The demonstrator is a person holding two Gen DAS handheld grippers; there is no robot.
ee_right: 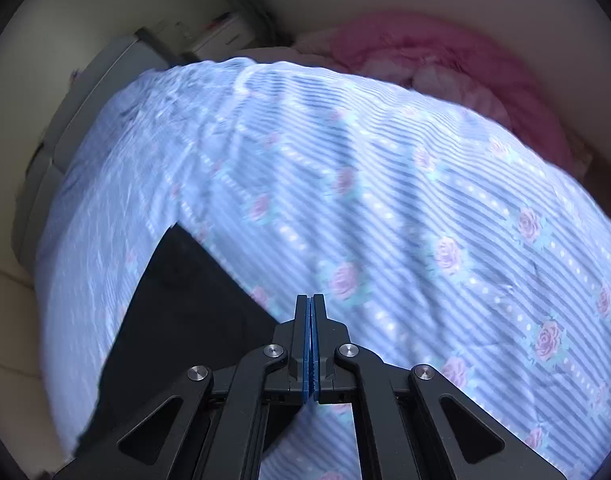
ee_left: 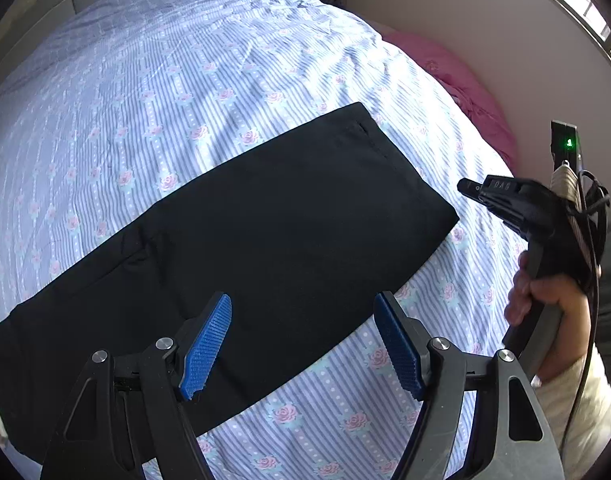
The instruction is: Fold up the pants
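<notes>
Left wrist view: the black pants (ee_left: 241,236) lie flat in a long folded strip across the striped rose-print bedsheet (ee_left: 177,72), running from lower left up to a squared-off end near the middle right. The left gripper (ee_left: 303,340) hangs over their near edge with its blue pads spread wide, holding nothing. Off to the right, the right gripper (ee_left: 471,190) is in the person's hand (ee_left: 541,300), raised beside the pants' end, not touching them. A pink blanket (ee_left: 465,92) is bunched by the wall; lots of bare sheet beyond.

Right wrist view: it's blurry. The right gripper (ee_right: 311,308) is clenched tight, nothing between its pads. The pants (ee_right: 177,320) sit lower left, the sheet (ee_right: 425,200) is open ahead, and the pink blanket (ee_right: 445,56) is at the far edge.
</notes>
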